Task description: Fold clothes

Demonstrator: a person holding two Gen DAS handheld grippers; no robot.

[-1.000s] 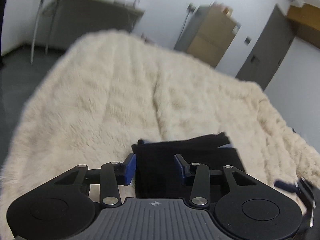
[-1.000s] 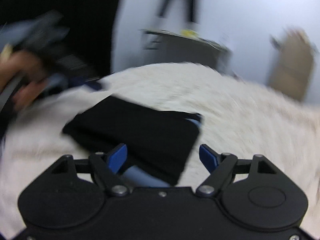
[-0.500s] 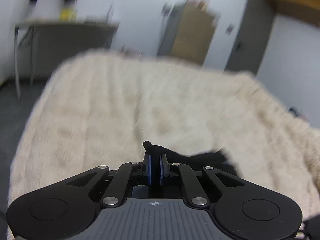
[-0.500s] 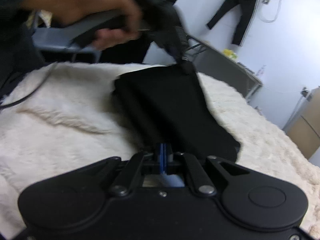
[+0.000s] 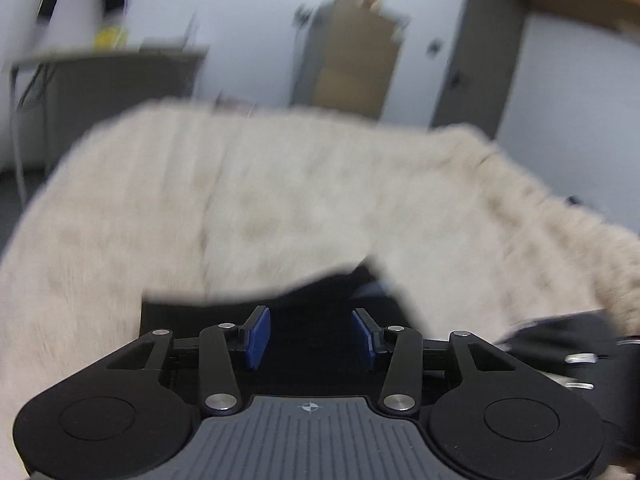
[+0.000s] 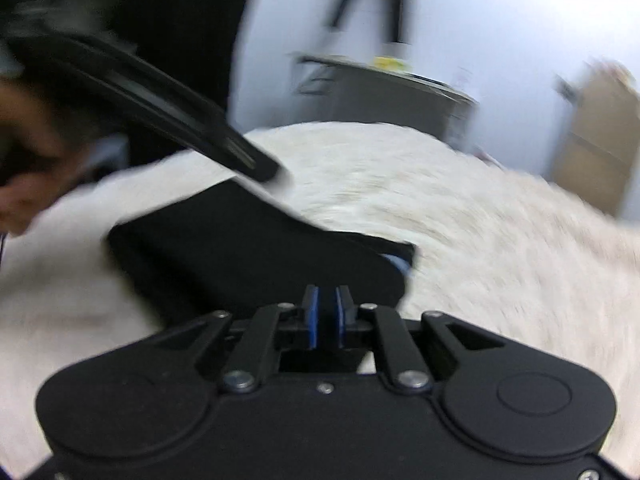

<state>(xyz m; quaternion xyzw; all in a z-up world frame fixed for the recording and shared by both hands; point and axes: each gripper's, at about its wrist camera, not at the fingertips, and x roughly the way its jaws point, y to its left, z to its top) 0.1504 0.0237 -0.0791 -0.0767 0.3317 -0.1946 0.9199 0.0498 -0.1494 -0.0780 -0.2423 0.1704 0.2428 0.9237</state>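
Observation:
A folded black garment (image 6: 248,248) lies on a cream fluffy blanket (image 6: 460,216); it also shows in the left wrist view (image 5: 312,308) just ahead of the fingers. My left gripper (image 5: 311,336) is open, its blue pads either side of the garment's near edge. My right gripper (image 6: 326,316) is shut on the garment's near edge, with black cloth between the blue pads. In the right wrist view the left gripper (image 6: 160,100) reaches over the garment's far corner, held by a hand.
The blanket (image 5: 280,200) covers the whole work surface. A grey table (image 5: 108,80), a brown cabinet (image 5: 352,68) and a grey door (image 5: 480,60) stand behind by the white wall. Both views are motion blurred.
My left gripper was shut on the garment's corner half a second ago and has now opened and let it go. My right gripper stays shut on the garment, which has been lowered onto the blanket.

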